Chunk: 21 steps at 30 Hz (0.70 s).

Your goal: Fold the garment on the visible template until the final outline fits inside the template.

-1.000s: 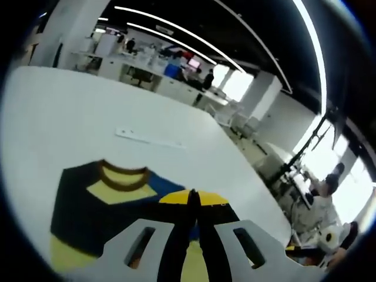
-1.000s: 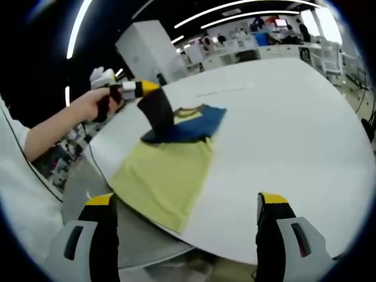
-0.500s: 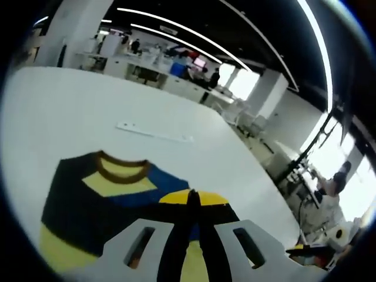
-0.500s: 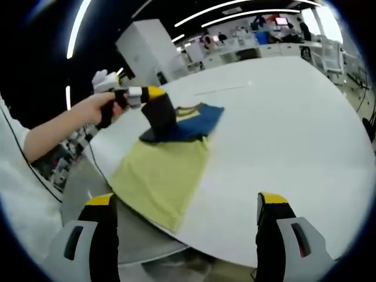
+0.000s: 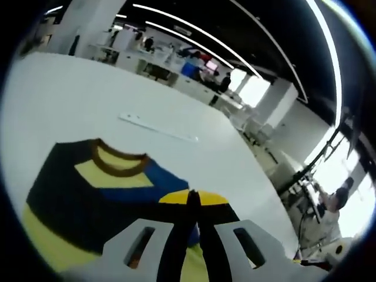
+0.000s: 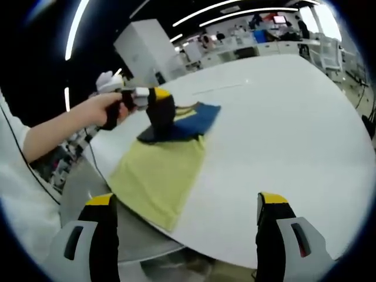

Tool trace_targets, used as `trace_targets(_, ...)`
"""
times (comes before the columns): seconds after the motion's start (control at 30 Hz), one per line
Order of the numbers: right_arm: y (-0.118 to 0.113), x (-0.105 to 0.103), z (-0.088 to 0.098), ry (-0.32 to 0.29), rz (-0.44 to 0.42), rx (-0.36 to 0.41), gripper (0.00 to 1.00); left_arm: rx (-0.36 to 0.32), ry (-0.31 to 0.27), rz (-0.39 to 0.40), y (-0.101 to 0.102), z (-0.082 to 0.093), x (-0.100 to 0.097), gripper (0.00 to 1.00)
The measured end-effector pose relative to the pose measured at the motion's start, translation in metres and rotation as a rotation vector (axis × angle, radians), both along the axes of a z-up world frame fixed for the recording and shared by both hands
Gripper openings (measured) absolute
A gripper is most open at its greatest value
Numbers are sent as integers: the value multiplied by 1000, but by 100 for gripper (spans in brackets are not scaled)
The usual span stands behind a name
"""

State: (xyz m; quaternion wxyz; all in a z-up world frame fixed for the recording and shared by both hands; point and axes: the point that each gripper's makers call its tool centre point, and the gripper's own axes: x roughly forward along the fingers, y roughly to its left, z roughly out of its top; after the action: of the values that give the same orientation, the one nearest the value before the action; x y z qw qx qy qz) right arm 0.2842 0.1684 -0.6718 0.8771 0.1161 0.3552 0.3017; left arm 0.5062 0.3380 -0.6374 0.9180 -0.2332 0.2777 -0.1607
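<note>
Plenty of room here: the white table [image 6: 282, 135] is bare to the right of the shirt [image 6: 161, 176] and out past its collar, apart from a thin white strip [image 5: 157, 127] lying flat. On the shirt's left, the left gripper [image 6: 157, 98] and hand [image 6: 104, 110] block the way.

We see the left gripper [image 6: 157, 97], pinching the garment's [image 6: 161, 170] dark sleeve, carried farther over the shirt toward its blue side than a second ago.
</note>
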Motion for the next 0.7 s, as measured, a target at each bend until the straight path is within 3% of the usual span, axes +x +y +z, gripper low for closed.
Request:
trace_targets(0.33,3,3,-4,5,6,5,98,16,21,6,-13,-16,2,0)
trace_targets(0.47,3,5,-5,6,6,3,98,22,56,17,-15,-31,2,0)
trace_targets(0.7,0,6,-5,6,-3,5,98,3,93,36,-18,-43,7,0)
